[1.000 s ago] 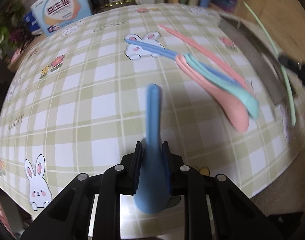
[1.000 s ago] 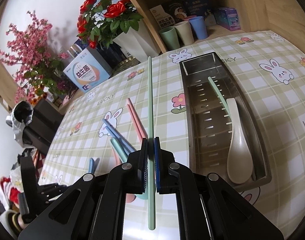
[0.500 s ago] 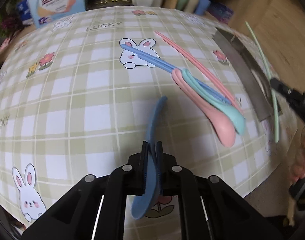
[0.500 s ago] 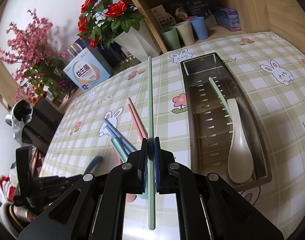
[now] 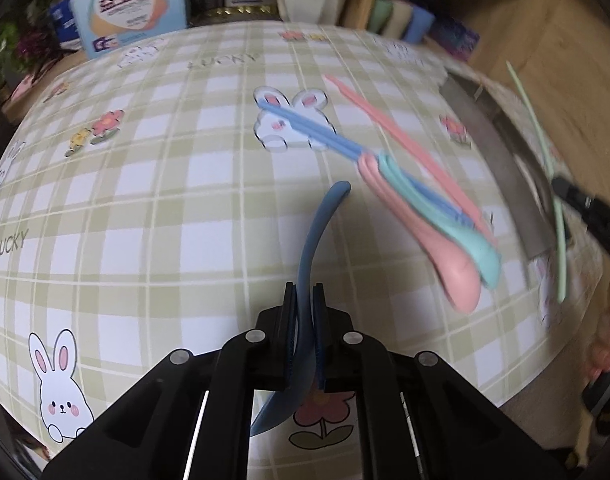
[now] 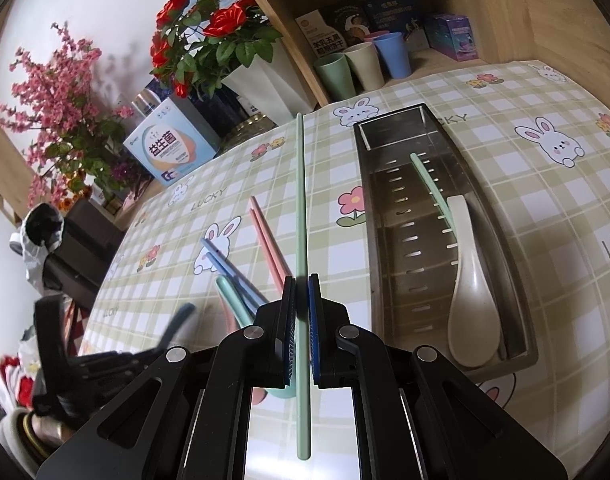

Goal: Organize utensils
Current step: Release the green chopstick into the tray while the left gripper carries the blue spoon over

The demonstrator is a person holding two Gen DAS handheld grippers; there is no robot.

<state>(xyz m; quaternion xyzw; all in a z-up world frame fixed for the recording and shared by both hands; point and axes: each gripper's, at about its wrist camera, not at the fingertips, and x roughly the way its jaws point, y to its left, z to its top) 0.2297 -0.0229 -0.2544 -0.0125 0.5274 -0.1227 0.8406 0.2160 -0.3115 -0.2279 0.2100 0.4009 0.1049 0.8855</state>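
Note:
My left gripper (image 5: pixel 304 296) is shut on a dark blue spoon (image 5: pixel 317 232), held above the checked tablecloth with its handle pointing forward. My right gripper (image 6: pixel 301 292) is shut on a green chopstick (image 6: pixel 301 208), held upright over the table left of the steel tray (image 6: pixel 521 344). The tray holds a beige spoon (image 6: pixel 471 296) and another green chopstick (image 6: pixel 429 184). On the cloth lie a pink spoon (image 5: pixel 437 248), a teal spoon (image 5: pixel 461 236), blue chopsticks (image 5: pixel 309 130) and pink chopsticks (image 5: pixel 369 108).
Three cups (image 6: pixel 361 66) stand on the shelf behind the tray. A white vase with red roses (image 6: pixel 261 88) and a blue-white box (image 6: pixel 169 152) stand at the table's back edge. The table's near edge (image 5: pixel 517 392) lies close to my left gripper.
The left gripper has rolled the blue spoon from flat to edge-on and shifted right toward the loose utensils. The right gripper with its chopstick has hardly moved.

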